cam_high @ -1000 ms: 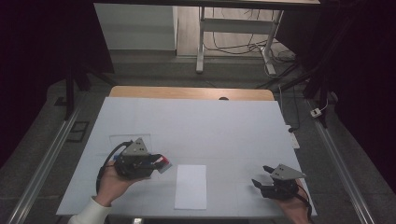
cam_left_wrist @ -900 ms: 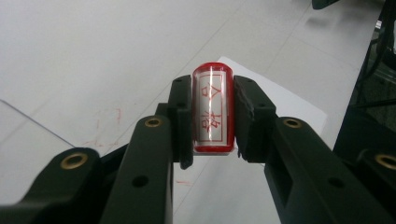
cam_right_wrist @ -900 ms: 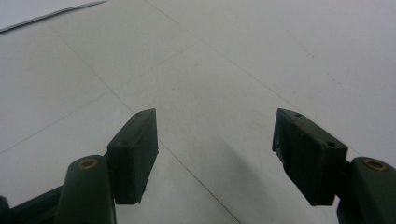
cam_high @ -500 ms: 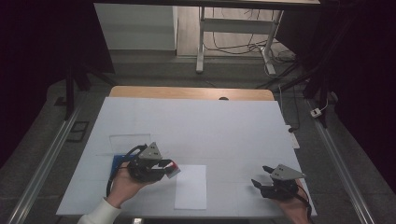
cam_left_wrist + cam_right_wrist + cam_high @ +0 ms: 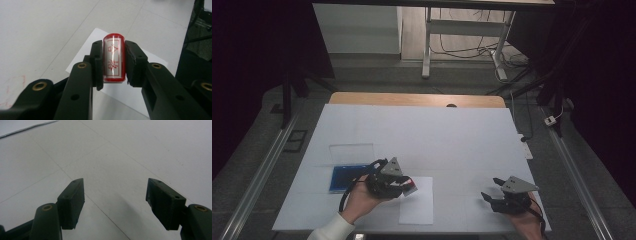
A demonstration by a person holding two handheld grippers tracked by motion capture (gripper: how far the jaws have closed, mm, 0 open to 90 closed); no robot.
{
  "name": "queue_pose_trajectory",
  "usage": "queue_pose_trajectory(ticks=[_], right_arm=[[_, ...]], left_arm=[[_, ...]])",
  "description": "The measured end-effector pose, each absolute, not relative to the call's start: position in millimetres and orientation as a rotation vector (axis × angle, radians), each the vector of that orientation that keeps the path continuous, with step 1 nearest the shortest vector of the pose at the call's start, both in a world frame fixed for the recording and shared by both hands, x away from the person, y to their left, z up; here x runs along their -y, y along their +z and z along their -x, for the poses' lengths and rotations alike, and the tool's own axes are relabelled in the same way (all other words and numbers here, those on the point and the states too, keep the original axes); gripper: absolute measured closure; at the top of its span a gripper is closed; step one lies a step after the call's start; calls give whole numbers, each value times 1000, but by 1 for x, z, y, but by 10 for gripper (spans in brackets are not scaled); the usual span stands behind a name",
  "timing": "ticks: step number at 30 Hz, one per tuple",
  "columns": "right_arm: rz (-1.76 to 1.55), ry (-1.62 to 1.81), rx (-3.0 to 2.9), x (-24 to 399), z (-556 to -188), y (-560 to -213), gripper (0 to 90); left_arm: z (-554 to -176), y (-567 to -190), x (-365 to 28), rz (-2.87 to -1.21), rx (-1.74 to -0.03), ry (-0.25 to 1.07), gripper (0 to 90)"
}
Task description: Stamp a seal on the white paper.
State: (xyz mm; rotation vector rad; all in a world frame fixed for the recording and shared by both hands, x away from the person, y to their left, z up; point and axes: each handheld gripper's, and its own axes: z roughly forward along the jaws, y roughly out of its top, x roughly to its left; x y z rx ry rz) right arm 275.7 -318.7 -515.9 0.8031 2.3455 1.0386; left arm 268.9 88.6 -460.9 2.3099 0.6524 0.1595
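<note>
We see the left gripper (image 5: pixel 404 186) clenched on a stamp (image 5: pixel 114 58), a short red-rimmed block whose face, with red characters on white, is turned toward the left gripper view. The jaws press on its two sides and carry it above the near left edge of a sheet of white paper (image 5: pixel 418 201) that lies flat on the bench (image 5: pixel 437 135). In the high view the stamp's tip sits over the paper's upper left corner; we cannot tell whether it touches the sheet, though it looks raised.

Behind and to the left of that hand lies a blue ink pad (image 5: pixel 346 178), with its clear lid (image 5: pixel 351 151) set just beyond it on the bench. With the pad uncovered and red ink on the stamp face, we judge the inking is likely done and the pressing onto the paper is what remains. The paper looks blank wherever we can see it, so no mark is made yet.

The right gripper (image 5: pixel 496 196) rests released near the bench's near right corner, well apart from the paper, its jaws wide and nothing between them. We expect it may steady the sheet, but that is only a guess.
</note>
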Motion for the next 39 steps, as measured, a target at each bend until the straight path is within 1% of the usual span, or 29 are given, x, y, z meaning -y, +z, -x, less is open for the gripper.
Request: queue_pose_trajectory(ticks=[7, 20, 39], right_arm=[[-801, 1037, -2348, 318, -276, -516, 308], [-796, 1036, -2349, 320, -274, -515, 309], [-805, 1031, -2346, 321, -274, -516, 310]], left_arm=[[-273, -468, -76, -2344, -633, 133, 697], [-279, -480, -56, -2408, -635, 155, 697], [-284, -489, -49, -2453, -644, 169, 697]])
